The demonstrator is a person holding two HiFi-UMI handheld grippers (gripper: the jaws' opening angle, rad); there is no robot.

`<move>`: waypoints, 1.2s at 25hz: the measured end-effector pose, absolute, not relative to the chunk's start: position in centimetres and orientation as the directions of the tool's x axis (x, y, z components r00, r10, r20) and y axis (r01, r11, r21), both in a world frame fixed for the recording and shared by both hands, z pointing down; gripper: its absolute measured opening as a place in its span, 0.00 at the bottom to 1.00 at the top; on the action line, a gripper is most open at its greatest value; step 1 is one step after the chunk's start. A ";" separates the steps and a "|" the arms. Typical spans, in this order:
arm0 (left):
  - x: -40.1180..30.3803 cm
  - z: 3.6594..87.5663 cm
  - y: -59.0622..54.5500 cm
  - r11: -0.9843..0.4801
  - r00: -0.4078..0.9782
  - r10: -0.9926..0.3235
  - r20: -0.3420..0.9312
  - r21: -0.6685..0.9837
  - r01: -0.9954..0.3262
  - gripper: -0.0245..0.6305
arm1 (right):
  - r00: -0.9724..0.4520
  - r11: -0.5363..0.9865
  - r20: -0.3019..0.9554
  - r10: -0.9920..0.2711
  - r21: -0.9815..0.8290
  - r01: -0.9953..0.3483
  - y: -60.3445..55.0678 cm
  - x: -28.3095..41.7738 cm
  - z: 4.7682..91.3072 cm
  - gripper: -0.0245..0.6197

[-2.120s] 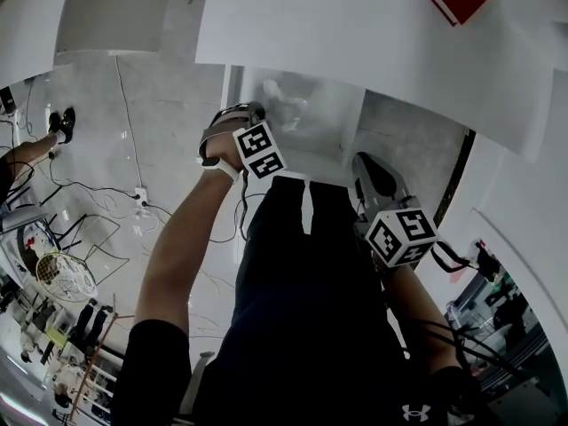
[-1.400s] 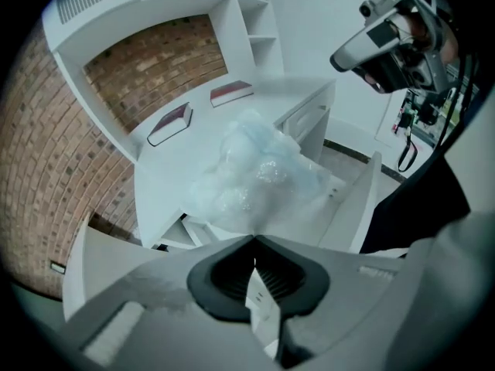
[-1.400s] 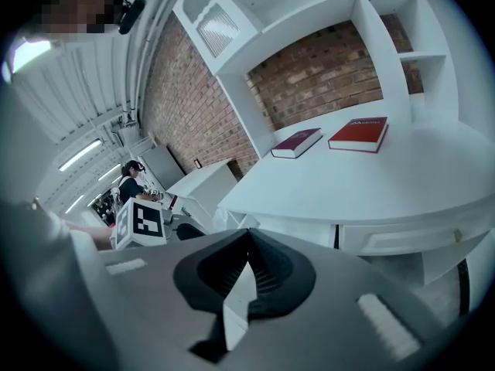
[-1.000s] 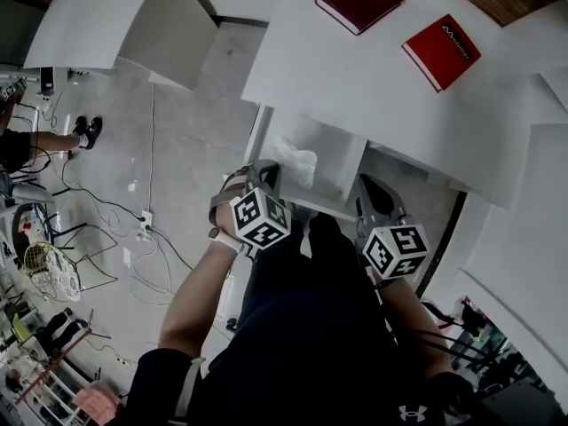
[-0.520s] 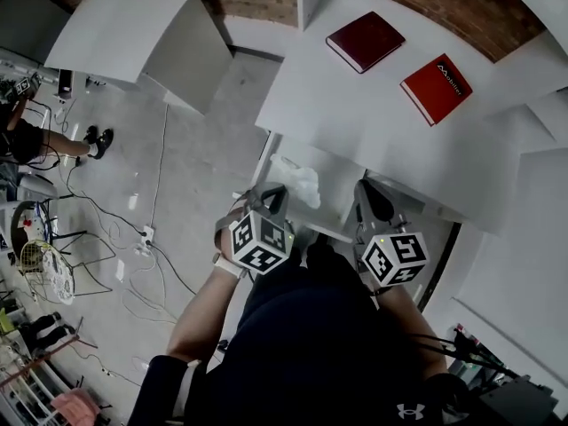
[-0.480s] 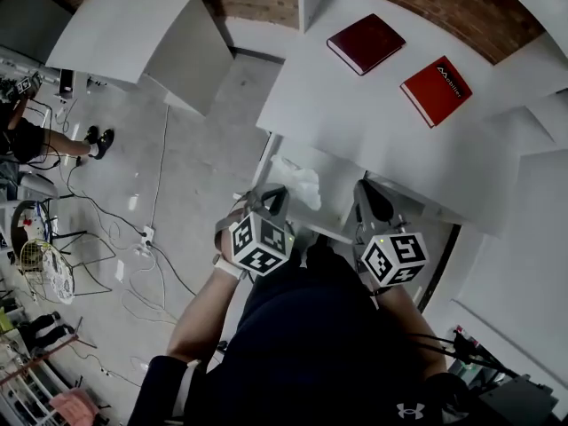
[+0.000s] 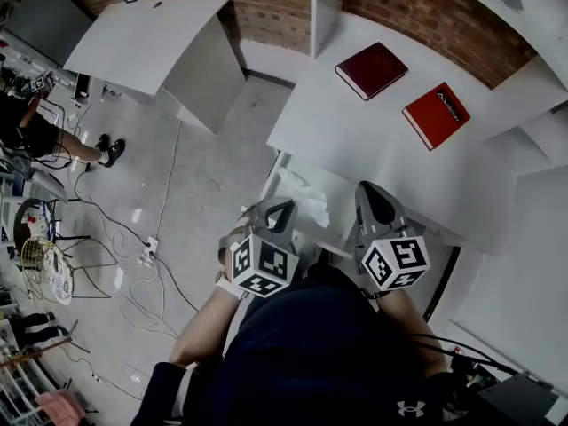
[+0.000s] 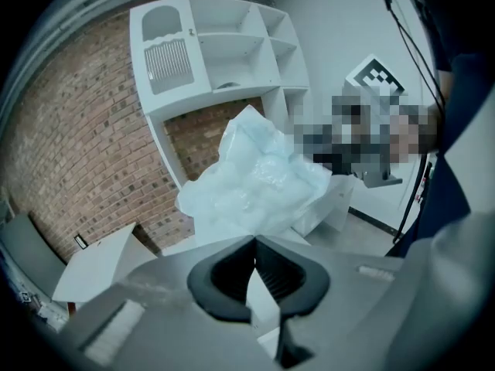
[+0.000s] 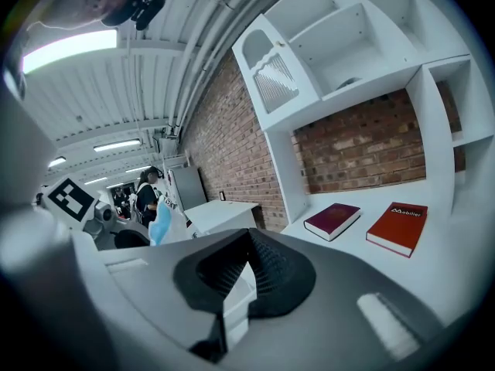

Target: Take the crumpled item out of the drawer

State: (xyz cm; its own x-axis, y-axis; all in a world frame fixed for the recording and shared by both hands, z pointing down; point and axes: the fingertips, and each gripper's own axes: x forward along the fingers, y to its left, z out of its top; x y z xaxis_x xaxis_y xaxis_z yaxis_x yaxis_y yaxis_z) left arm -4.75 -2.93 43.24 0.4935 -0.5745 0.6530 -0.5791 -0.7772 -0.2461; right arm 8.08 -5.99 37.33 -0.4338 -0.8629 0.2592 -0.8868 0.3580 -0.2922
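The crumpled item [image 8: 251, 180] is a pale, see-through plastic bag. My left gripper [image 8: 254, 239] is shut on its lower edge, and the bag bulges out above the jaw tips. In the head view the crumpled item [image 7: 306, 193] hangs at the left gripper [image 7: 286, 208], over the left end of the open white drawer [image 7: 342, 223] under the desk. My right gripper [image 7: 371, 190] hovers just to the right, over the drawer. In the right gripper view the right gripper [image 9: 248, 235] has its jaws together with nothing between them.
A white desk [image 7: 373, 145] carries a dark red book [image 7: 371, 69] and a red book [image 7: 435, 114]. A second white table [image 7: 155, 38] stands at the left by the brick wall. Cables [image 7: 133, 238] lie on the grey floor. A person [image 7: 27, 131] sits at the far left.
My left gripper has come up and back out of the drawer with the crumpled item in it. The right gripper stays beside it. The head view has swung up onto more of the desk.
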 end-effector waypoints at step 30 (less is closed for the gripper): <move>-5.3 37.8 -3.6 -0.720 0.553 -0.673 0.490 -0.265 -0.641 0.04 | -0.431 0.405 0.121 -0.894 -0.193 -0.894 -7.0 7.2 32.1 0.04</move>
